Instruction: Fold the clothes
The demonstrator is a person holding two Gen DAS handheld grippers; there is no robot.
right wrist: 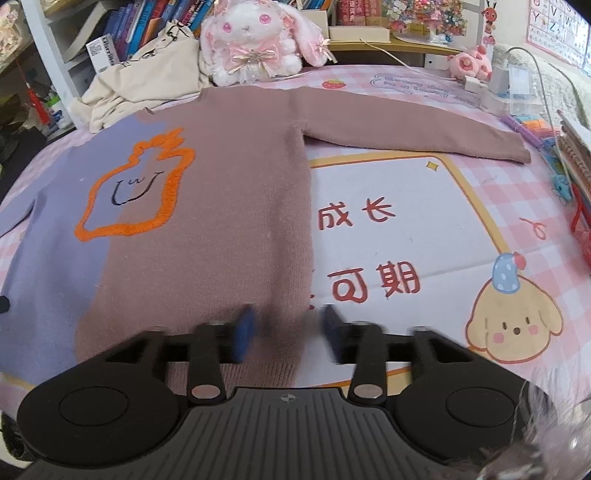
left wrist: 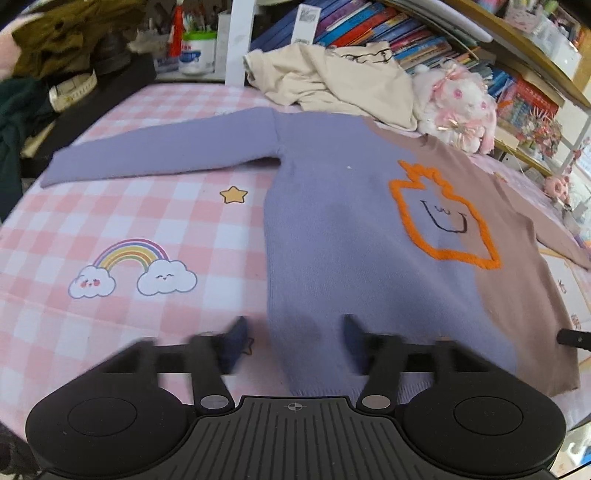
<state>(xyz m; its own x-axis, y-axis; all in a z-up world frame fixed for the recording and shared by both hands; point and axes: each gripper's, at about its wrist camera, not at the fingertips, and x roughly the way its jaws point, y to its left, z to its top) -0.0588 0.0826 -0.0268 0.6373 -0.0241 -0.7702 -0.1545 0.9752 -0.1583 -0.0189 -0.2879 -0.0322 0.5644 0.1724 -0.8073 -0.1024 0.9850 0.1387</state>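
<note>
1. Sweater (left wrist: 332, 221) lies flat, front up, on the pink checked bedsheet (left wrist: 147, 206); both sleeves are spread out to the sides.
2. The sweater is two-tone: lilac half on the left gripper's side, mauve-brown half on the right gripper's side. An orange outlined motif (left wrist: 443, 218) with a small drawn face straddles the colour seam at the chest.
3. Lilac sleeve (left wrist: 166, 147) runs straight out over the sheet, above the star and rainbow-and-clouds prints.
4. Brown sleeve (right wrist: 406, 129) runs out to the other side, above the white panel with red characters (right wrist: 369, 251).
5. Left gripper (left wrist: 295, 343): jaws released, blue pads apart and motion-blurred. They straddle the lilac side edge near the hem; one pad is over the sheet, the other over the knit. No fabric is pinched.
6. Right gripper (right wrist: 290, 332): jaws released, pads apart and blurred, straddling the brown side edge near the hem. Nothing is clamped between them.
7. Whether either gripper's pads touch the cloth cannot be told.
8. Hem end of the sweater sits nearest both cameras; the collar end points away, toward the headboard clutter.
9. Beyond the collar: a crumpled cream garment (left wrist: 332, 81) and a white-and-pink plush rabbit (right wrist: 255, 40), the rabbit just beside the brown shoulder.
10. Bookshelves (left wrist: 388, 33) stand behind those.
</note>
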